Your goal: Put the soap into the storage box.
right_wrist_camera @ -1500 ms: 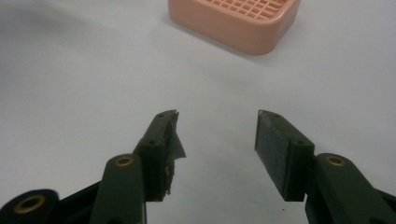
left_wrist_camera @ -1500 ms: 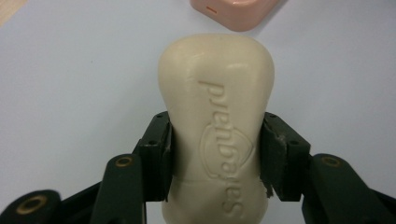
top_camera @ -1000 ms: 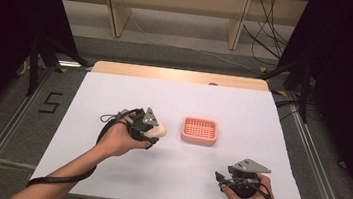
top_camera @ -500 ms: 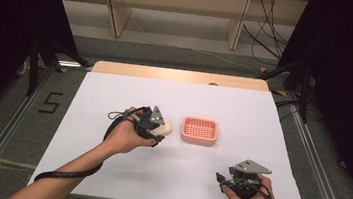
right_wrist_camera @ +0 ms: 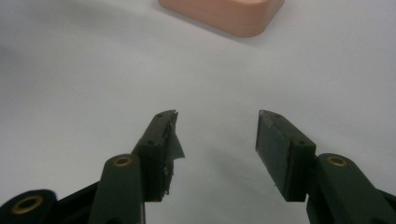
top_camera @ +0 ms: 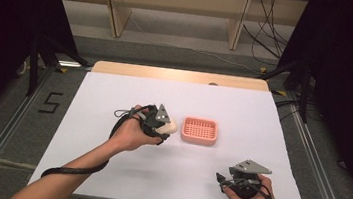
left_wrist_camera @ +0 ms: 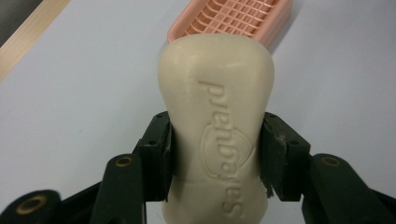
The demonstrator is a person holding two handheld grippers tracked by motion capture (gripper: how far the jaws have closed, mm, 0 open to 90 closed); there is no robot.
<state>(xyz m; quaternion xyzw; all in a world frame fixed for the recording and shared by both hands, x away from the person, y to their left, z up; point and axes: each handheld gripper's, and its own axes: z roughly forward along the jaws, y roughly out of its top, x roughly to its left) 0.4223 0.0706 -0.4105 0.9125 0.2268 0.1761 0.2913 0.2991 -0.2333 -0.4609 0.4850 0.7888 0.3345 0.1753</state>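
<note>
A cream bar of soap (left_wrist_camera: pixel 217 126), waisted in the middle with a raised brand name and crest, sits clamped at its narrow part between black jaws, held above the white tabletop (top_camera: pixel 115 92) just beside a pink slatted soap dish (top_camera: pixel 200 131).

A white table (top_camera: pixel 115 92) with a bare wooden strip along its far edge carries a pink slatted soap dish (top_camera: pixel 200 131), slightly right of its middle.

lab: white test table (top_camera: pixel 115 92), floor rails (top_camera: pixel 5 130), loose cables (top_camera: pixel 266 44)
</note>
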